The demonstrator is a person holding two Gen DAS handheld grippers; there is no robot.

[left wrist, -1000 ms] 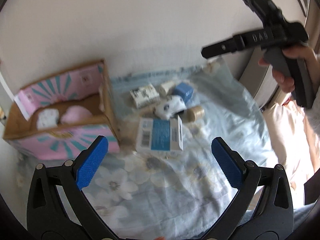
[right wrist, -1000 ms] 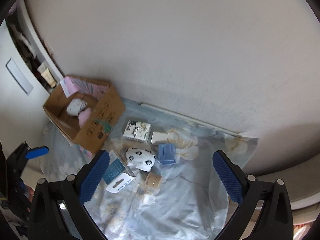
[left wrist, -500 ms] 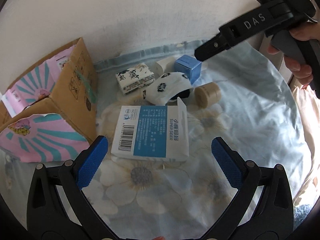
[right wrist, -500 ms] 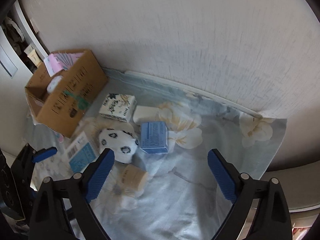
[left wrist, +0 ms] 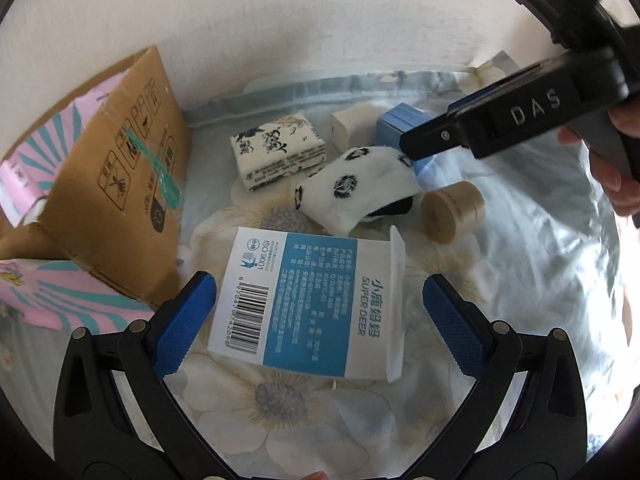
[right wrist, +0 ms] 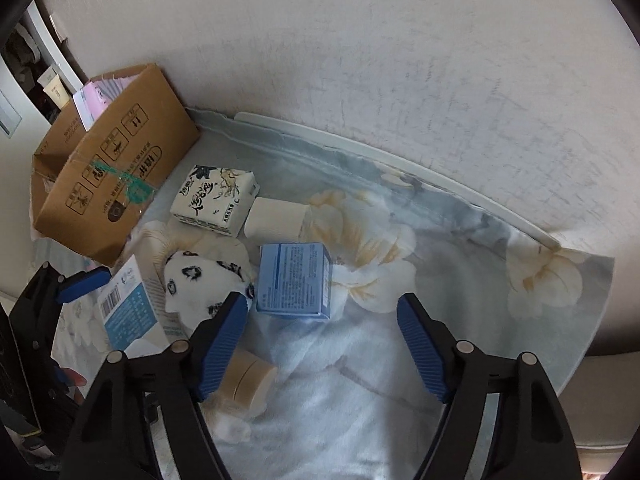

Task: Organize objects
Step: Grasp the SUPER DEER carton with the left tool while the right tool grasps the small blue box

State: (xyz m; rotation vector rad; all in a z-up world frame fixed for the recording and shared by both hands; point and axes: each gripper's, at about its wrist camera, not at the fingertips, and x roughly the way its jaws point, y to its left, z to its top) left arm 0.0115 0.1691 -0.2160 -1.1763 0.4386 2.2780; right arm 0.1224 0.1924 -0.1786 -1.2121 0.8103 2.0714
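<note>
My left gripper is open, its blue pads on either side of a white and blue carton lying flat on the floral sheet. My right gripper is open and empty, just short of a small blue box. The blue box also shows in the left wrist view, partly behind the right gripper. A white sock with black prints lies between them; it shows in the right wrist view. A tan round jar lies on its side; it shows in the right wrist view under the right gripper's left finger.
A cardboard box with pink lining stands at the left, seen also in the right wrist view. A printed tissue pack and a cream block lie near the wall. The floral sheet covers the surface.
Both grippers have moved down and forward toward the objects. The left one now straddles the carton. The right one has come close to the blue box and sock.
</note>
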